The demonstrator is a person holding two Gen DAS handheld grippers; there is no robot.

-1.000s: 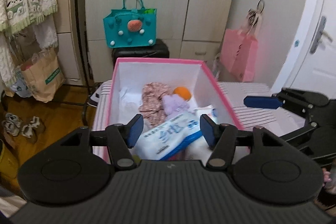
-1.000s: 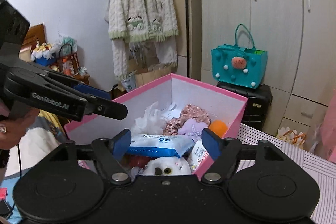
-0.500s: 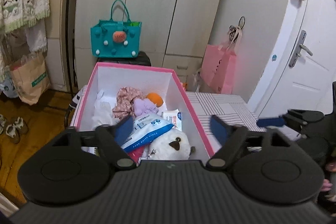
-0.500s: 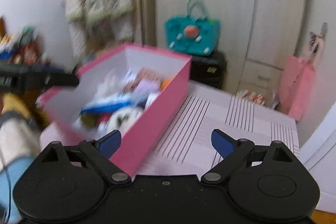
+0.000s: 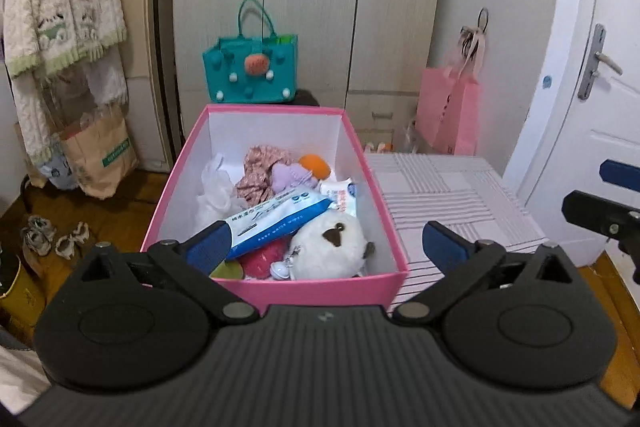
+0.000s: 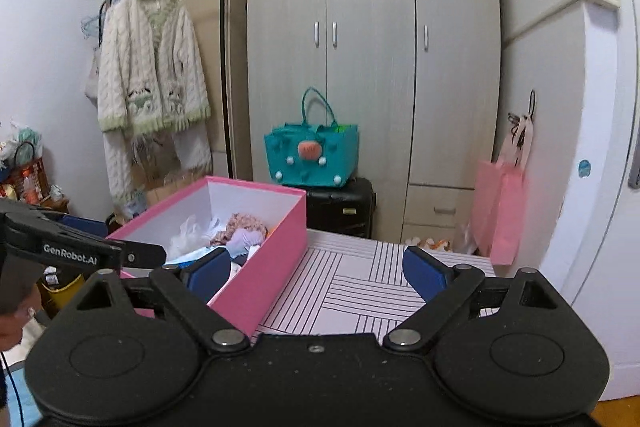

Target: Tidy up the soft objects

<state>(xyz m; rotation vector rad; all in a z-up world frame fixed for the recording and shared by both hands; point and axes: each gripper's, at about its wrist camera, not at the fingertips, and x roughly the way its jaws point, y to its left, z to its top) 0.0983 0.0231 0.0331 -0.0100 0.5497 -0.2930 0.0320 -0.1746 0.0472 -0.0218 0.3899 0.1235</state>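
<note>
Soft stuff – wipes pack (image 5: 276,219), white plush (image 5: 328,247) – sits inside the pink box (image 5: 320,287) on the striped table (image 6: 360,287). Your left gripper (image 5: 326,245) is opening, nothing between its jaws; right gripper (image 6: 316,273) spread wide, empty. Back both straight away – don't clip the box rim.

soft, even indoor light, no harsh shadows or glare; slight motion blur, strong fisheye bending at the edges.
</note>
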